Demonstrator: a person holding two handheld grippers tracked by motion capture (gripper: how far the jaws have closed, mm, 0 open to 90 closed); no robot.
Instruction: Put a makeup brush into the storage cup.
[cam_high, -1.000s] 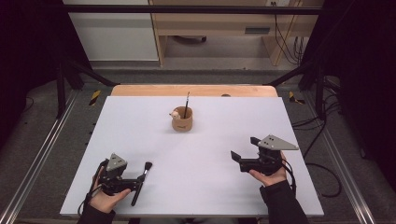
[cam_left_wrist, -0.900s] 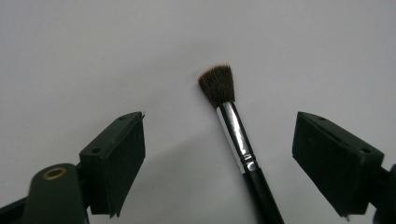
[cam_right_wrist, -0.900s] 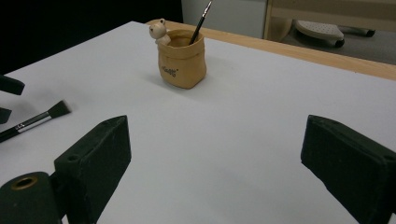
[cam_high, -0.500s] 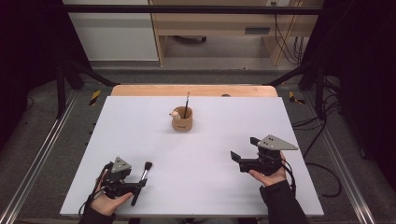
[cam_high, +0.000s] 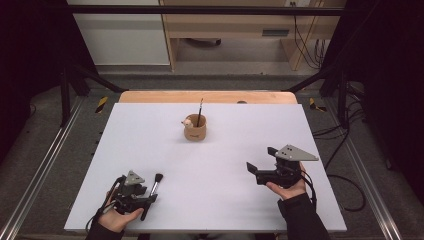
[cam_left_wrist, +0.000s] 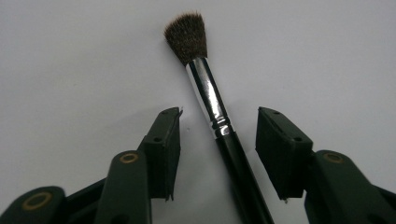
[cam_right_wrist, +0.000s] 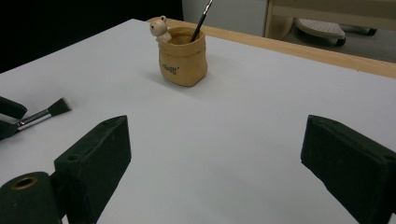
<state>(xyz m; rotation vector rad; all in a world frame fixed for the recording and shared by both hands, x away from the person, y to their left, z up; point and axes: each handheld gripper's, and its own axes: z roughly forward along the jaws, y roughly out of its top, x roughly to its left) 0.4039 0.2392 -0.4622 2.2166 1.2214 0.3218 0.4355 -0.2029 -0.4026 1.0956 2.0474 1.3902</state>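
**Left gripper closing around a makeup brush lying on the table**

High view: left gripper (cam_high: 141, 200) sits low at the near-left corner of the white table (cam_high: 225, 165), straddling the handle of a brush (cam_high: 155, 184) that lies flat, bristles pointing away from the person. Right gripper (cam_high: 260, 171) rests near the right edge, well apart from everything, jaws spread with nothing between. A tan holder cup (cam_high: 195, 131) with a small bear figure on its rim stands mid-table toward the far side; a second thin brush (cam_high: 200, 111) stands in it.

Left gripper view: brush (cam_left_wrist: 219, 116) runs between the two jaws. Dark bristle tuft up top, shiny metal ferrule, black handle going down out of frame. The jaws have just been closing, but gaps show on both sides of the handle, so the pads are not yet pressing. The brush lies slightly off-centre, nearer the right-hand pad.

Right gripper view: right gripper (cam_right_wrist: 212, 154) has its jaws wide apart over bare table. Cup (cam_right_wrist: 182, 58) ahead, brush (cam_right_wrist: 44, 114) far left with the left gripper's jaw tips beside it.

Handling, as I judge it: light, stiff, thin. The ferrule and glossy handle are likely slippery and may roll or pivot when pinched. Best grip is on the black handle just below the ferrule. Avoid the bristles: soft, they would splay. Being flat on the table, it needs the pads low.
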